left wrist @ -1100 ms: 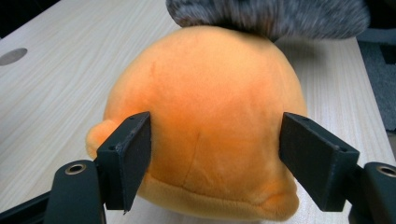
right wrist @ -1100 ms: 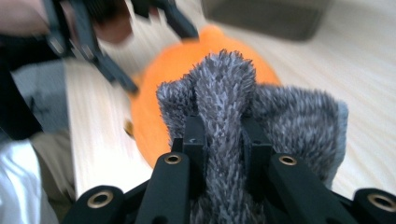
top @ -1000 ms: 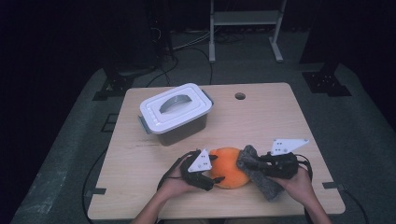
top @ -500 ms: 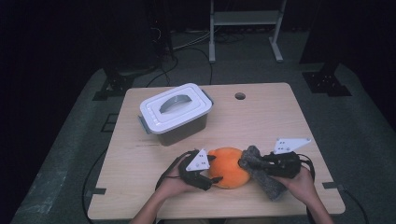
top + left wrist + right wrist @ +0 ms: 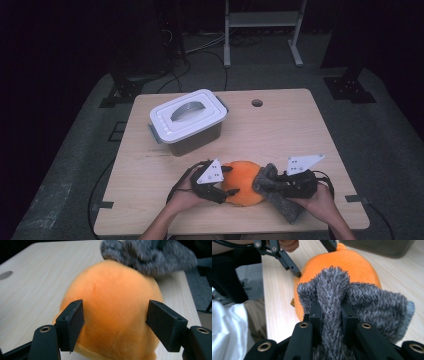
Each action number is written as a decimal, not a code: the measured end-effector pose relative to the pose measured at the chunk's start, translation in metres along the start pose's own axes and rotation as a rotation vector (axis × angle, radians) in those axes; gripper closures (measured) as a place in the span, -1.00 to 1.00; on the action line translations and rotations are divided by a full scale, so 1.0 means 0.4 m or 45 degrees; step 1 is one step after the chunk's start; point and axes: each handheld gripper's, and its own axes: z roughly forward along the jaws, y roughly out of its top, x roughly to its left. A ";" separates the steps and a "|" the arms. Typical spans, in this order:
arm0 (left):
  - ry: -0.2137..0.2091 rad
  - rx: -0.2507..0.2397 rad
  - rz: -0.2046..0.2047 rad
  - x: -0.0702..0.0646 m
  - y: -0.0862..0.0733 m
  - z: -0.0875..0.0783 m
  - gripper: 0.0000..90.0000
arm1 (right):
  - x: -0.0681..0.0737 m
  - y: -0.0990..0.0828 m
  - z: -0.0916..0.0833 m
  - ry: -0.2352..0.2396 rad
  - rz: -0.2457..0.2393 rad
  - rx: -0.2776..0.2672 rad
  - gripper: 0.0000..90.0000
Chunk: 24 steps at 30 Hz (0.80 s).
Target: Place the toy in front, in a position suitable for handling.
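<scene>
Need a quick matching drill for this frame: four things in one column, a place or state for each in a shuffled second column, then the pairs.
Things:
1. orange plush toy
2. grey fuzzy cloth
3. lidded plastic box
4. round hole in the table

Place or state:
A. pinched between the shut jaws of the right gripper
B. at the far edge of the tabletop, right of the box
C. between the jaws of the left gripper, which have just been closing in on it
D. closed, white lid with a handle on top

Pairs: 1-C, 2-A, 3-D, 4-B
</scene>
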 end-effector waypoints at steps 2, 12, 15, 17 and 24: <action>-0.013 0.015 0.016 0.000 0.003 -0.001 -0.32 | -0.008 0.001 -0.015 -0.017 0.009 -0.032 0.65; 0.003 -0.071 -0.008 -0.001 0.031 -0.020 -0.43 | 0.011 0.032 0.027 -0.039 -0.027 -0.044 0.65; -0.001 -0.013 0.016 -0.007 0.028 -0.007 -0.40 | 0.031 0.027 0.025 -0.005 -0.071 -0.025 0.65; -0.016 -0.019 0.010 -0.008 0.022 -0.005 -0.35 | 0.030 0.019 0.019 -0.004 -0.072 -0.031 0.65; -0.045 0.001 0.036 -0.017 0.020 -0.004 -0.34 | 0.003 -0.003 -0.026 -0.011 -0.016 -0.030 0.65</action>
